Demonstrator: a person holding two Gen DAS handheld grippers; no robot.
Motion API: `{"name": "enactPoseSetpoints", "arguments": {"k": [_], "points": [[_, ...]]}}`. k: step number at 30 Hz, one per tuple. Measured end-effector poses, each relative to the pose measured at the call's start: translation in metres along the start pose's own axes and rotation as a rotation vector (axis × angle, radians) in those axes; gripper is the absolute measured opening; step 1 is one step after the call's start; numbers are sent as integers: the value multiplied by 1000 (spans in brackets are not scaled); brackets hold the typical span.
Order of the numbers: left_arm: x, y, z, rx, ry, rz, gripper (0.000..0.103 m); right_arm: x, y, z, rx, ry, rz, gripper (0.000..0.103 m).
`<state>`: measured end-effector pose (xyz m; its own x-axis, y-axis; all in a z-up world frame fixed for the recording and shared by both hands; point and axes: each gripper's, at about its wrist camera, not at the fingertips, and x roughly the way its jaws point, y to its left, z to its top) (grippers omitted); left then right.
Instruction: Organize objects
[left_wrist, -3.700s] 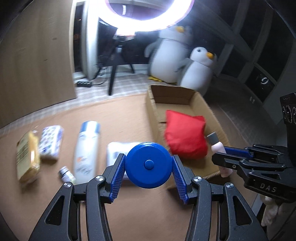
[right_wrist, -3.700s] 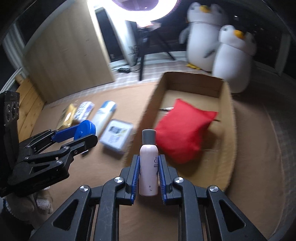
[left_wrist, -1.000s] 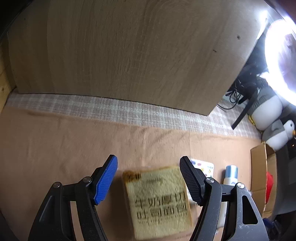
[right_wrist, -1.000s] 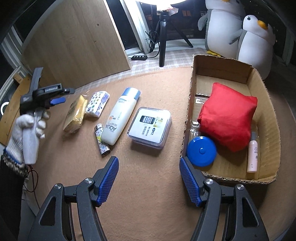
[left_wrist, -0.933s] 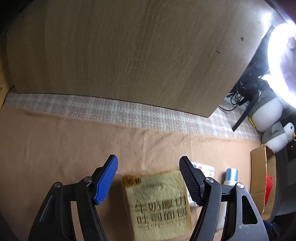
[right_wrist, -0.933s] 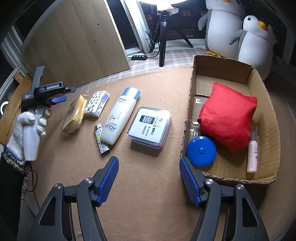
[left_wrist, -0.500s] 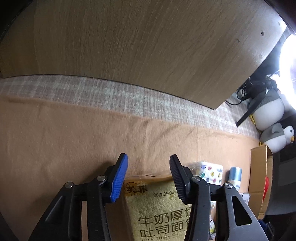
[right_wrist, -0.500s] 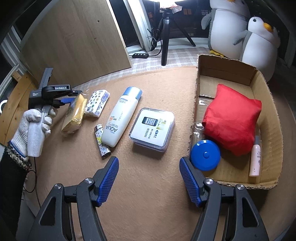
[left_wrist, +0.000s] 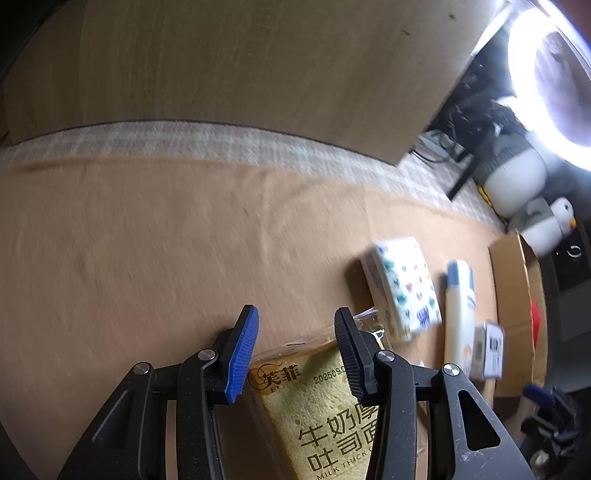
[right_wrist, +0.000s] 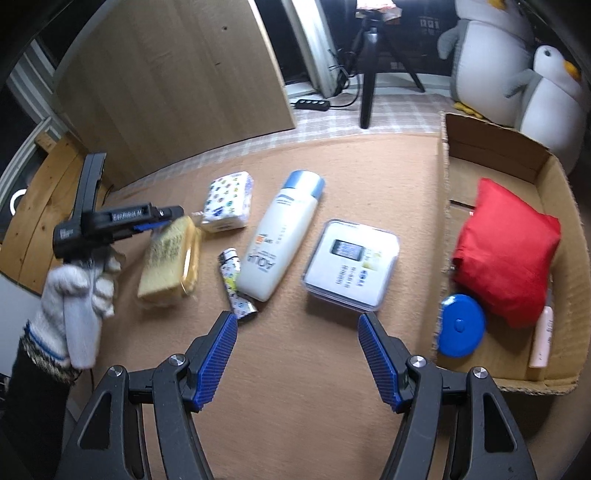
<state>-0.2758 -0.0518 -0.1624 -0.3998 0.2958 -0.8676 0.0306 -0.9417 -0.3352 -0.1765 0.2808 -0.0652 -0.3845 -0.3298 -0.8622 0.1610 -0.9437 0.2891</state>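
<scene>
Two tools at work: left tool (left_wrist: 293, 350) clamped on the bread pack (right_wrist: 171, 258); cardboard box (right_wrist: 491, 147) lies at three o'clock; right tool (right_wrist: 295, 354) gapes empty.

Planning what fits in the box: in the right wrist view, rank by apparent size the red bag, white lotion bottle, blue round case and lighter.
1. red bag
2. white lotion bottle
3. blue round case
4. lighter

Bread bag (left_wrist: 325, 417): "牛奶厚", "吐司", "MILK THICK", "20250". Lotion bottle (right_wrist: 280, 240): "AQUA".
</scene>
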Motion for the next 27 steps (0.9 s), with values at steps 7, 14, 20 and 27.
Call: {"name": "enactPoseSetpoints", "arguments": {"k": [7,14,20,27], "points": [[-9,-11,-27,22,-5,-25,48,12,20,13,-21,29,70,64],[-54,3,-55,-26,-93,-36,80,32,48,34,-43,109,175,65],[-64,8,-91,-42,-67,-83,85,55,70,50,-39,186,242,65],[-59,-1,-116,-19,-21,-117,85,79,89,57,-20,266,273,65]]}}
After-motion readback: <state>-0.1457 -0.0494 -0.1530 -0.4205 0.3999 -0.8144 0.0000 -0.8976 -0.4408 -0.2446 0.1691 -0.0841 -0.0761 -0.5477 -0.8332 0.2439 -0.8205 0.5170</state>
